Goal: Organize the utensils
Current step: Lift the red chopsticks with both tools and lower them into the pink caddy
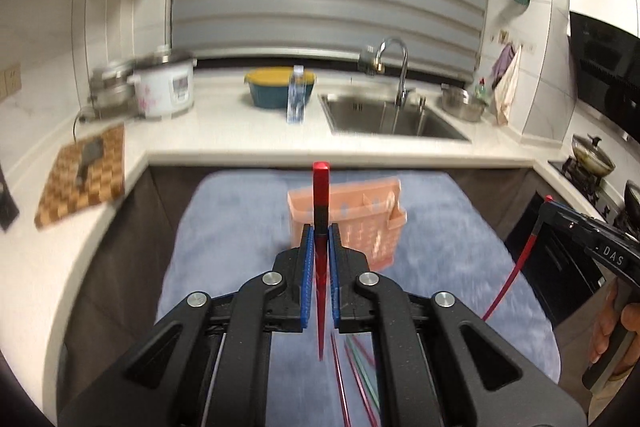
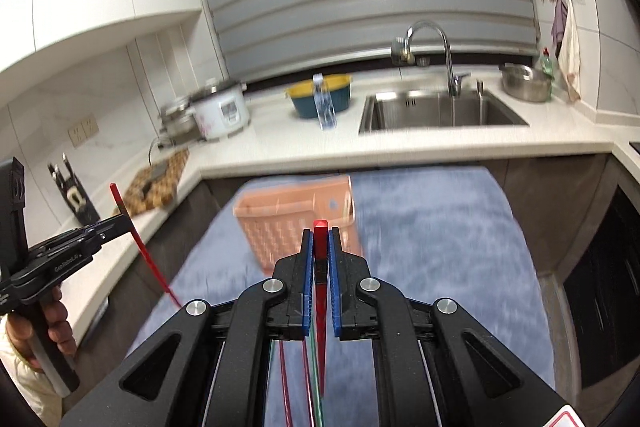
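My left gripper [image 1: 321,233] is shut on a red chopstick [image 1: 321,195], held upright above the blue mat [image 1: 240,227]. My right gripper [image 2: 321,237] is shut on another red chopstick [image 2: 321,227]. A pink perforated utensil basket [image 1: 360,215] stands on the mat just beyond both grippers; it also shows in the right wrist view [image 2: 296,215]. Several red and green chopsticks [image 1: 356,379] lie on the mat below the grippers, also seen in the right wrist view [image 2: 312,387]. The right gripper shows at the right edge of the left wrist view [image 1: 549,205], the left gripper at the left edge of the right wrist view [image 2: 127,219].
A white L-shaped counter [image 1: 224,131] surrounds the mat. On it stand a checkered cutting board [image 1: 80,171], a rice cooker [image 1: 166,87], a blue-and-yellow bowl [image 1: 276,87], a water bottle [image 1: 296,95], a sink [image 1: 392,115] and a steel bowl [image 1: 464,103]. A stove with pans [image 1: 592,159] is at right.
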A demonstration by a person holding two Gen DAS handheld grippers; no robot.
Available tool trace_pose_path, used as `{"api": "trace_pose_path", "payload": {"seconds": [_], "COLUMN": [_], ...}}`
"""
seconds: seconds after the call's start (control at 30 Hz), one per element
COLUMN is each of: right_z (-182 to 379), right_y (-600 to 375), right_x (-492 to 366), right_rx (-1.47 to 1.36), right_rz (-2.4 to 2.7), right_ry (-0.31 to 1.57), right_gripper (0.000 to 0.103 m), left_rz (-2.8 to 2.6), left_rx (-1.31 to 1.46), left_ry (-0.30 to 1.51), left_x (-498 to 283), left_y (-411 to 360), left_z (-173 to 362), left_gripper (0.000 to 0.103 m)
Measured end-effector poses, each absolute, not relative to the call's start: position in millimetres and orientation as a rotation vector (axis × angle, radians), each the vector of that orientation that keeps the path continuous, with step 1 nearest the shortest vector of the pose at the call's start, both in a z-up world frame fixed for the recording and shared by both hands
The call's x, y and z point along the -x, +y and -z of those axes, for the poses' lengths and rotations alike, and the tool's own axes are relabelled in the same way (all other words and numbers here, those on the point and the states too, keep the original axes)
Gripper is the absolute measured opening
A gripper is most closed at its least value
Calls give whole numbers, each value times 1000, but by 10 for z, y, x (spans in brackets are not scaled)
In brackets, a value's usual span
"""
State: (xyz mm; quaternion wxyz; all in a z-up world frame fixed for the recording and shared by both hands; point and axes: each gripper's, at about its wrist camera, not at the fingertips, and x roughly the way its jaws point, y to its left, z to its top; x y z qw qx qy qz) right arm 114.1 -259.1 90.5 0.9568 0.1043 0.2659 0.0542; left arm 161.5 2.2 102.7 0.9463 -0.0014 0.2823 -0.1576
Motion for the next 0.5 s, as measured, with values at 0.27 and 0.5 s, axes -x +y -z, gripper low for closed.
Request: {"api": "trace_pose_path", "payload": {"seconds": [0.27, 0.5], "right_z": [-1424, -1720], "right_y": [-2601, -2469], "right_x": [-1762, -2372], "right_rx": [-258, -265], "right_rz": [-130, -142], "right_ry": [401, 328], "right_gripper": [7, 7], "left_rz": [326, 319], "left_rx": [28, 16], "left_ry": [445, 398], "left_x": [-2191, -2654], "left_y": [-67, -182], "left_z": [-1581, -1675], "left_gripper": [7, 7]}}
